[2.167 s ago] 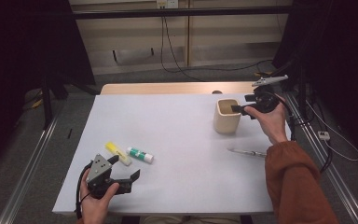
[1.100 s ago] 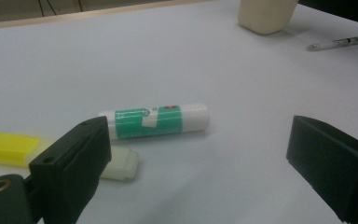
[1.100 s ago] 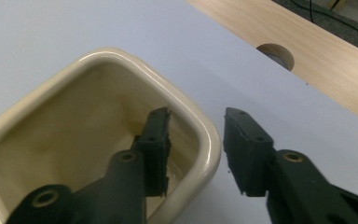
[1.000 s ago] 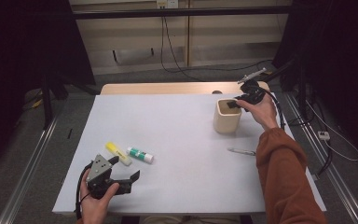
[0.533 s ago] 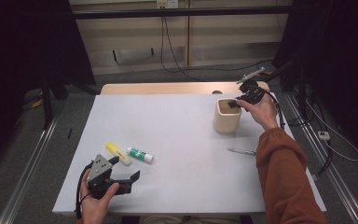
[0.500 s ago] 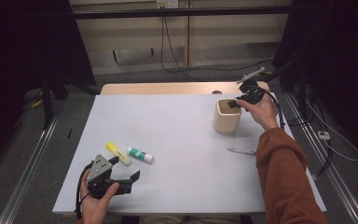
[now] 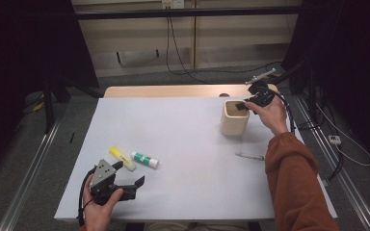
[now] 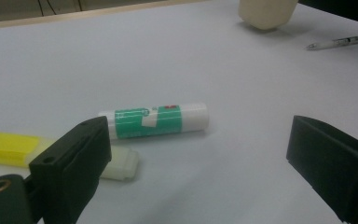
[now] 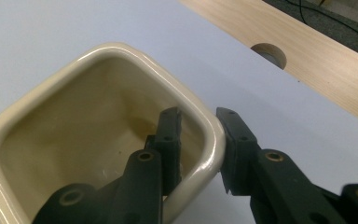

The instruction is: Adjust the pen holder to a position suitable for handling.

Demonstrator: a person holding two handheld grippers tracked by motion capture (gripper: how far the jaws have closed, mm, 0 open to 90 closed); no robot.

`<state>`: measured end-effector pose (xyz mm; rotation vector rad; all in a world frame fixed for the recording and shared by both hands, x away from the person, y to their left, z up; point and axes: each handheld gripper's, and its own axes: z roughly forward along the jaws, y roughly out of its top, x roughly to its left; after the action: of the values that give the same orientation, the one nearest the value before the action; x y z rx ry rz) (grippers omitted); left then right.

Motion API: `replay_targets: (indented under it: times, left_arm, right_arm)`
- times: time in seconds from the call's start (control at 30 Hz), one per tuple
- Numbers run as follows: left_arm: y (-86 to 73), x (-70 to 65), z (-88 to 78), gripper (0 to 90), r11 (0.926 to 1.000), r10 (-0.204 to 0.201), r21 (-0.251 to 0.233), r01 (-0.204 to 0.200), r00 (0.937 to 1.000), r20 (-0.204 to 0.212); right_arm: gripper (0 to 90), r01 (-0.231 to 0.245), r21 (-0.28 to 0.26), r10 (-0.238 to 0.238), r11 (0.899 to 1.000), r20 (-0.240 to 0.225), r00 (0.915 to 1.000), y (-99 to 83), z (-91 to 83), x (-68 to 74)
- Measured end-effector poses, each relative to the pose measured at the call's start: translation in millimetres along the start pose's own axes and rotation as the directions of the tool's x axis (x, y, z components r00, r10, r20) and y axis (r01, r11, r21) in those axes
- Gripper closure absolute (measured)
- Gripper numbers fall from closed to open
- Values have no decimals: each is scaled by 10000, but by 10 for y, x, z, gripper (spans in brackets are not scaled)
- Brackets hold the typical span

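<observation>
Cup [image 9: 98,140] rim clamped in right claw [image 9: 200,144]; left claw [image 8: 205,158] apart near glue stick [image 8: 154,120]

My left hand [image 7: 99,204] sits low at the near edge of the tabletop [image 7: 188,144], wrapped around the left gripper [image 7: 130,175], which points forward and a little to the right. Its two black fingers [image 8: 74,158] stand wide apart with nothing between them. My right arm, in a rust-orange sleeve [image 7: 294,187], reaches forward along the right side, and the right hand [image 7: 272,113] holds the right gripper [image 7: 243,105] tipped down and to the left. Its fingers [image 9: 170,140] straddle the wall of the cream cup [image 9: 88,135] at one corner, one inside and one outside, drawn in close on the rim.
</observation>
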<state>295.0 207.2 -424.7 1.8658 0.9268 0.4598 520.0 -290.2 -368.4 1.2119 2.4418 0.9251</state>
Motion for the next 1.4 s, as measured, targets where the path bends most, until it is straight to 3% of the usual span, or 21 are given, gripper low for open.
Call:
replay_targets:
  times: [0.63,1.1,1.17,1.4]
  left_arm:
    - [1,-8,-13,66,10000,8,-29,-8,10000,-15]
    - [14,-35,-23,70,9998,174,-34,-174,9998,74]
    - [13,-34,-17,71,9999,123,19,-123,9999,69]
    - [14,-37,0,72,9998,155,116,-156,9998,106]
  right_arm:
    - [715,224,-488,-250,9986,-525,9983,131,-79,578]
    - [716,591,-495,-627,9970,-754,9952,145,44,1112]
    - [717,595,-414,-627,9974,-804,9948,116,98,1236]
    - [717,750,0,-748,9972,-876,9933,92,238,1413]
